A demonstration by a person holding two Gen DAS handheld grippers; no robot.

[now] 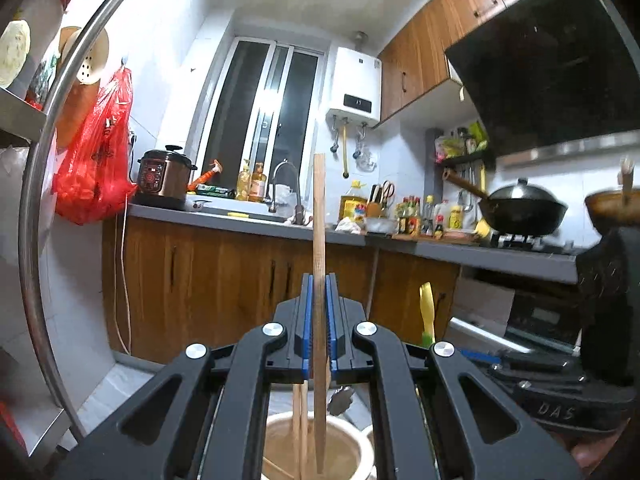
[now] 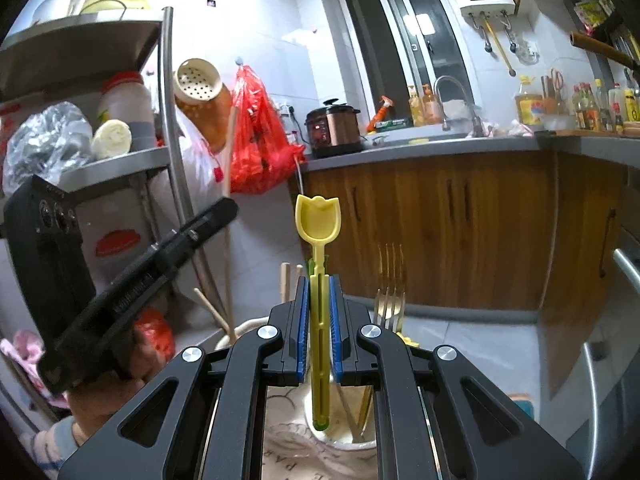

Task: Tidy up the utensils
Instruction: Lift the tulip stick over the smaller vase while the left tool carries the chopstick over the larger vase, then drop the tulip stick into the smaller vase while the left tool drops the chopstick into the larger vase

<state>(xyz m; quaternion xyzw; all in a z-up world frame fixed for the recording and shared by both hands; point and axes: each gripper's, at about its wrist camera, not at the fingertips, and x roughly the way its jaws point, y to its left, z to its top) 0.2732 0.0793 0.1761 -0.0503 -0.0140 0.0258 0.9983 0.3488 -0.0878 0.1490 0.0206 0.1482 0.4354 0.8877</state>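
1. A kitchen lies ahead: a grey counter (image 1: 248, 220) over wooden cabinets (image 2: 460, 232), with a pressure cooker (image 1: 163, 178), a tap (image 1: 285, 186), oil and sauce bottles (image 1: 416, 216) and a lidded wok (image 1: 522, 208) on the stove.
2. A red plastic bag (image 2: 260, 136) hangs on the tiled wall beside a metal shelf rack (image 2: 120, 160) holding jars and bags.
3. The left gripper (image 1: 319, 280) is clamped on a flat wooden stick (image 1: 319, 240), which stands upright between its blue pads.
4. The stick's lower end hangs over a pale round holder (image 1: 352, 440), where two chopsticks (image 1: 300, 420) stand.
5. The right gripper (image 2: 319, 280) grips a yellow plastic spoon (image 2: 318, 216) by its slotted handle, tulip-shaped bowl upward.
6. The spoon's handle end is over a second pale holder (image 2: 344, 444), where a metal fork (image 2: 390, 300) stands, tines up.
7. From the right camera the left gripper's black body crosses the left foreground, hiding part of the rack.
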